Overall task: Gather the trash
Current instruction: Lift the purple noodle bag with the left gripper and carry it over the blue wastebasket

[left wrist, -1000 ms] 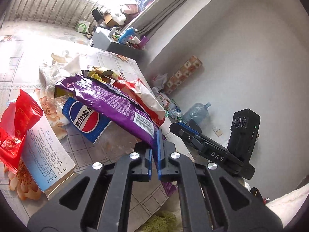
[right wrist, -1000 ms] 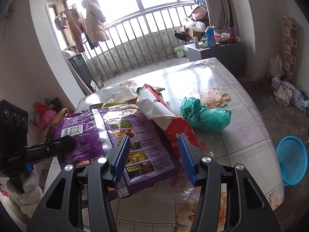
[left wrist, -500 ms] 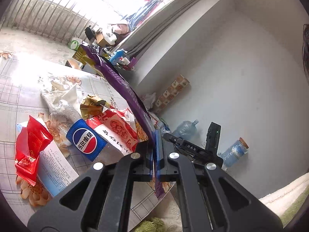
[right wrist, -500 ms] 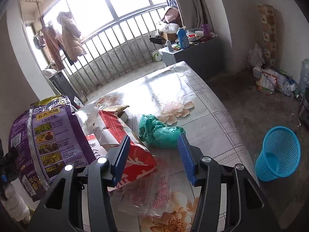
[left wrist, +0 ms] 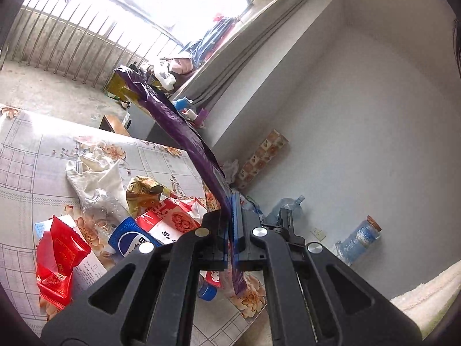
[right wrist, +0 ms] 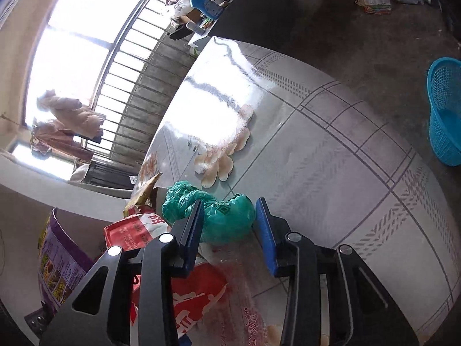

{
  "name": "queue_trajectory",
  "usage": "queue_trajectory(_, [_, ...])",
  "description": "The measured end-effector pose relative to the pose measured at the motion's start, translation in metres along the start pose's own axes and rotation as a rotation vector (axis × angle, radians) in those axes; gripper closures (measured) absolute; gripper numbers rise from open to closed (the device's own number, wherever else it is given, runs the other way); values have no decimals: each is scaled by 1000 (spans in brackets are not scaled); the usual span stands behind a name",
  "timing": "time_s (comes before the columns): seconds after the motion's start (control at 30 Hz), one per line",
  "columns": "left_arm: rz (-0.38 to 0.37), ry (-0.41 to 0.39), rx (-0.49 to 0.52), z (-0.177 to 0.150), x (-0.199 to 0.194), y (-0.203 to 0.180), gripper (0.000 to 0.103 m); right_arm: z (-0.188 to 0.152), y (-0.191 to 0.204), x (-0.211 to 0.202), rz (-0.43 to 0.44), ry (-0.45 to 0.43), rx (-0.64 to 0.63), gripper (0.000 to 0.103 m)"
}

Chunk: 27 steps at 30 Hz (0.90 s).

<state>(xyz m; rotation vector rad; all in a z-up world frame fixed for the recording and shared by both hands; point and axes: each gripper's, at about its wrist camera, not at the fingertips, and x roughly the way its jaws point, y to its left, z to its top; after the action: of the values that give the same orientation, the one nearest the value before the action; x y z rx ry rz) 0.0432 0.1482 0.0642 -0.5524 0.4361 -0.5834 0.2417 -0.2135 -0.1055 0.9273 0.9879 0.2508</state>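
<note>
Left gripper (left wrist: 232, 230) pinches the purple snack bag (left wrist: 175, 127) clear above the table (left wrist: 26, 155), and the right gripper (right wrist: 230, 225), fingers just narrowing but not touching, straddles the green plastic bag (right wrist: 227, 219), basket (right wrist: 445, 121) waiting.

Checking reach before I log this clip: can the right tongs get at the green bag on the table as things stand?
Probably yes. The right tongs have been closing with the green bag already between the fingers; nothing lies in the way, and the pads do not visibly press it.
</note>
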Motion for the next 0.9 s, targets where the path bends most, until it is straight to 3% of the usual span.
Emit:
queue_trajectory(0.23, [-2, -5, 23, 6, 6, -7, 103, 0, 18, -14, 87, -46, -53, 88])
queue_trajectory(0.4, [-22, -9, 61, 15, 12, -22, 103, 7, 43, -54, 117, -155, -127, 90])
queue_trajectory(0.53, [-56, 24, 114, 21, 30, -46, 103, 10, 51, -109, 87, -288, -179, 90])
queue_trajectory(0.73, [-102, 190, 190, 24, 98, -91, 103, 11, 18, -203, -14, -509, -157, 90])
queue_trajectory(0.9, [-147, 450, 209, 11, 200, -134, 103, 6, -33, -262, -110, -647, -75, 90])
